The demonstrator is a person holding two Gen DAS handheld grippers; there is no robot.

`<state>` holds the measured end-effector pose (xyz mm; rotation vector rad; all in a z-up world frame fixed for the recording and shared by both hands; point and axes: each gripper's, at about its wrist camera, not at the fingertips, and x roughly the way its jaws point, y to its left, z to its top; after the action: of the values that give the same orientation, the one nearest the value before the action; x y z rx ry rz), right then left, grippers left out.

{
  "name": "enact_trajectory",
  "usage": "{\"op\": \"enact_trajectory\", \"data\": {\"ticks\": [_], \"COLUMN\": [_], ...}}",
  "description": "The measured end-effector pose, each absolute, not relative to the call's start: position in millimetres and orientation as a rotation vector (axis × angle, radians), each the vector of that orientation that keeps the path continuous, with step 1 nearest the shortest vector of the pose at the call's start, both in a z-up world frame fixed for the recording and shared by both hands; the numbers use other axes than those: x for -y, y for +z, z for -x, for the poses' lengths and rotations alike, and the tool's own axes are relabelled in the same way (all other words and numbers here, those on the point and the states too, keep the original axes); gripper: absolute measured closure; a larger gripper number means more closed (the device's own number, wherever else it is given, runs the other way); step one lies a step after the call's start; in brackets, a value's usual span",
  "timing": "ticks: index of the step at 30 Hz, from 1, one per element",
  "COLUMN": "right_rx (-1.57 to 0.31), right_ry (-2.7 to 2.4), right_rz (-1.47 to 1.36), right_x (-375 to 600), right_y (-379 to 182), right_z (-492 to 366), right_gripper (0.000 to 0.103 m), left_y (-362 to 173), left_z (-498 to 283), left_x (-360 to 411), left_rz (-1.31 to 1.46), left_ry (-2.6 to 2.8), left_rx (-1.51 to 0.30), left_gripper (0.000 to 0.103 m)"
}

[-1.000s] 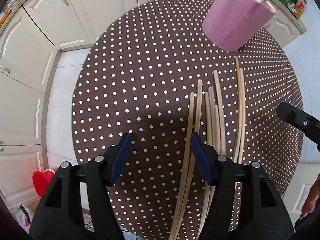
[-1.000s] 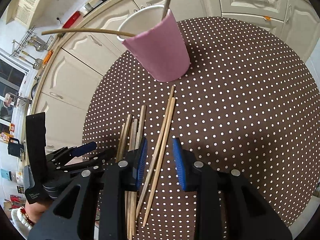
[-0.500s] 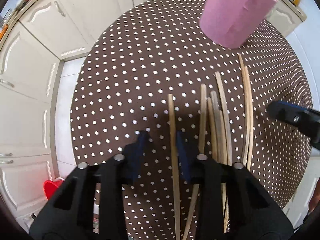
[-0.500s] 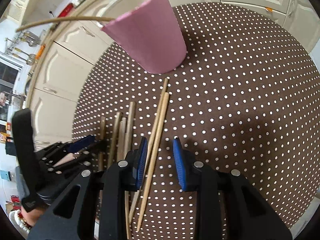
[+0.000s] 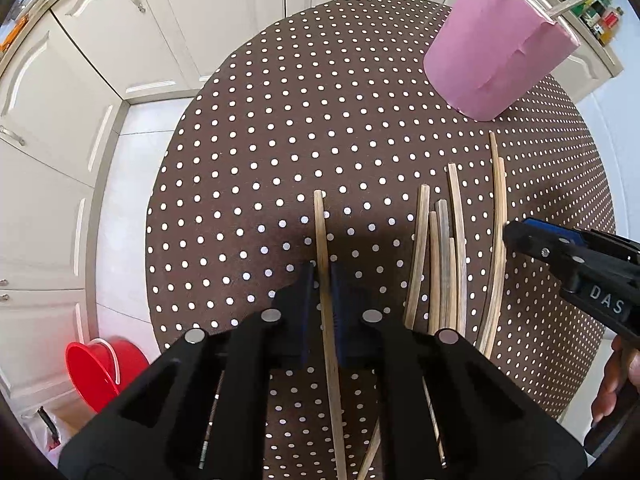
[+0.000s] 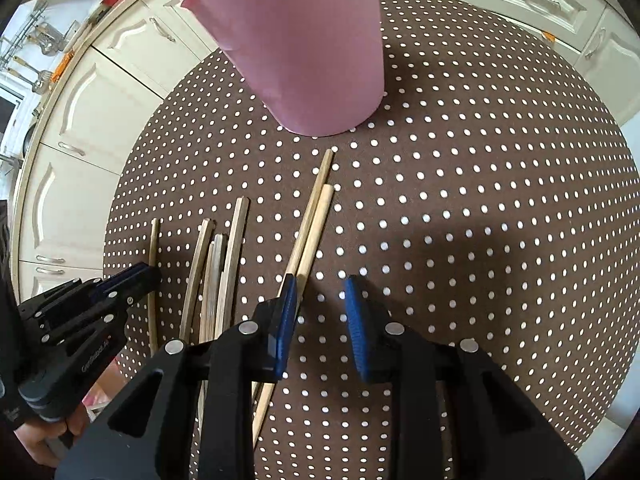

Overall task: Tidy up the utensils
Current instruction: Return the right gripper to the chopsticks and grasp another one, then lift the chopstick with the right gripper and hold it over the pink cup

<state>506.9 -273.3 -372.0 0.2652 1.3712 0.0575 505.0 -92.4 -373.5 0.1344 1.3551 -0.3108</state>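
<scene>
My left gripper (image 5: 323,278) is shut on a single bamboo chopstick (image 5: 320,224) that lies on the table, apart from the rest. Several more chopsticks (image 5: 440,248) lie in a loose bundle to its right. In the right wrist view the left gripper (image 6: 134,278) grips that same chopstick (image 6: 153,240). My right gripper (image 6: 320,292) stands open just above the cloth. A pair of pale chopsticks (image 6: 314,220) runs under its left finger (image 6: 289,300), and nothing is pinched. The pink cup (image 6: 312,52) (image 5: 492,48) stands upright beyond, with a few chopsticks poking out.
The round table wears a brown cloth with white dots (image 5: 280,120). White cabinets (image 5: 60,100) ring the table on the far and left sides. A red bucket (image 5: 96,368) sits on the floor at the lower left. A hand (image 5: 612,376) holds the right gripper's handle.
The left jaws have closed on one chopstick and drawn it left, away from the bundle. The right gripper has sunk and moved toward the cup, still open, over the pale pair.
</scene>
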Motion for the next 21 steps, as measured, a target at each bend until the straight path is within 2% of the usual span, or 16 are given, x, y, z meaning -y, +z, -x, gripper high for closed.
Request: {"op": "enact_trajectory", "data": {"ticks": [6,8,10,14,21], "right_rx": [-1.378,-1.371,-1.37,-1.384,-1.317], "right_ry": [0.047,0.04,0.033,0.051,0.102], "right_rz": [-0.157,-0.119,-0.103,-0.18,-0.317], "right_x": [248,233,230,245,269], "right_y": [-374,-375,-376,-382,-363], "right_z": [-523,-531,-534,-538,-532], "right_gripper": [0.08,0.083,0.092,0.098,0.099], "left_y": [-377,-376,-374,-366,-335], "left_z": [-494,-493,-492,-493,-494], "left_x": [91,92,93,93,94], "left_rz": [-0.134,-0.124,-0.111,-0.071,-0.034], "left_ry": [-0.31,-0.32,-0.335,-0.354,-0.389], "left_rx": [-1.35,-1.351,-1.351,-1.342,-1.286], "left_gripper": [0.097,0.097,0.097,0.097,0.097]}}
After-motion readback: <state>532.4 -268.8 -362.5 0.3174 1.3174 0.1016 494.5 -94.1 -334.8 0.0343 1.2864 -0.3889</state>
